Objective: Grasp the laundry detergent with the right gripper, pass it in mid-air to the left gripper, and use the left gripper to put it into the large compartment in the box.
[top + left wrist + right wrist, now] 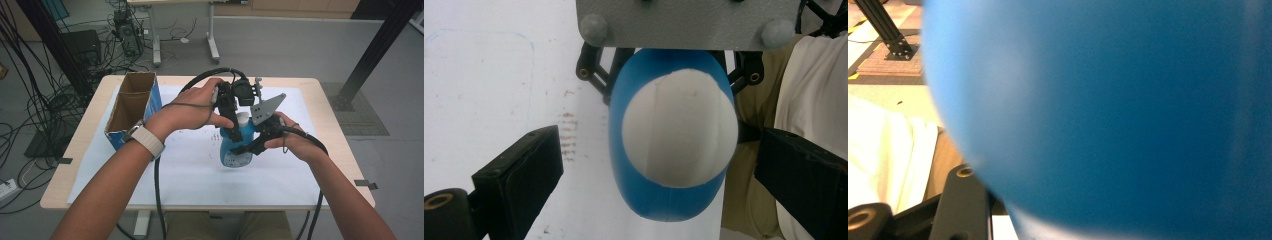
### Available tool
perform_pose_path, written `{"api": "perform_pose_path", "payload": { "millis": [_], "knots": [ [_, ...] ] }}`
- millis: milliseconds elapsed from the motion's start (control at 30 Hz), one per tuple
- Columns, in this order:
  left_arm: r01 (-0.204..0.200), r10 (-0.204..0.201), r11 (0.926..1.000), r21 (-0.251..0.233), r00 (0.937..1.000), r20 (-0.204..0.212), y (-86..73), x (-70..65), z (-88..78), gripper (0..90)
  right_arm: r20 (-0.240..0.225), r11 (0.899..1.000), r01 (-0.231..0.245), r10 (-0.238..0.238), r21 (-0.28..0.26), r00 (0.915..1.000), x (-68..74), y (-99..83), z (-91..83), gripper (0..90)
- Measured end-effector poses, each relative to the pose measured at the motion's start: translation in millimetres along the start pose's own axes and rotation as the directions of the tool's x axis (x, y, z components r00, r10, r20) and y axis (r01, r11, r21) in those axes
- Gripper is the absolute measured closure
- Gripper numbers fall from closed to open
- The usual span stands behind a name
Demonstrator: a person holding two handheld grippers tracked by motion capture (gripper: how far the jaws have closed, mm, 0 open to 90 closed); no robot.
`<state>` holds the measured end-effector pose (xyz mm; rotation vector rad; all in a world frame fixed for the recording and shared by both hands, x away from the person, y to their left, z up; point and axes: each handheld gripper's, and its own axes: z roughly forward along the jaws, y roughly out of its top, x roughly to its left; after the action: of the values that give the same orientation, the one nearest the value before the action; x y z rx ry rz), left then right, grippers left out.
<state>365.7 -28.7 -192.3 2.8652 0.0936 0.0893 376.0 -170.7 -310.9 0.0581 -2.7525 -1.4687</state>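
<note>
On the white sheet [150, 165] covering the table, a cardboard box [131, 102] stands upper left; at centre our left gripper [659, 165] hangs wide open over the blue bottle's [236, 145] white cap [679, 127], while our right gripper [255, 142] clamps the body; next we close on the cap

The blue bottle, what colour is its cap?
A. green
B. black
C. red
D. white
D: in the left gripper view, looking down on the blue bottle, its rounded cap is white, and the high view shows the same white top on the bottle standing on the table.
</note>
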Motion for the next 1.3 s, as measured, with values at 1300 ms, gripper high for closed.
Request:
{"api": "perform_pose_path", "payload": {
  "millis": [1300],
  "knots": [
    [0.005, -0.005, 1.0000, 0.004, 1.0000, -0.004, -0.4, -0.7, 0.8, 5.9, -0.002, 1.000, 0.000, 0.000, 0.004, 1.0000, -0.2, -0.5, -0.3, 43.0]
  ]
}}
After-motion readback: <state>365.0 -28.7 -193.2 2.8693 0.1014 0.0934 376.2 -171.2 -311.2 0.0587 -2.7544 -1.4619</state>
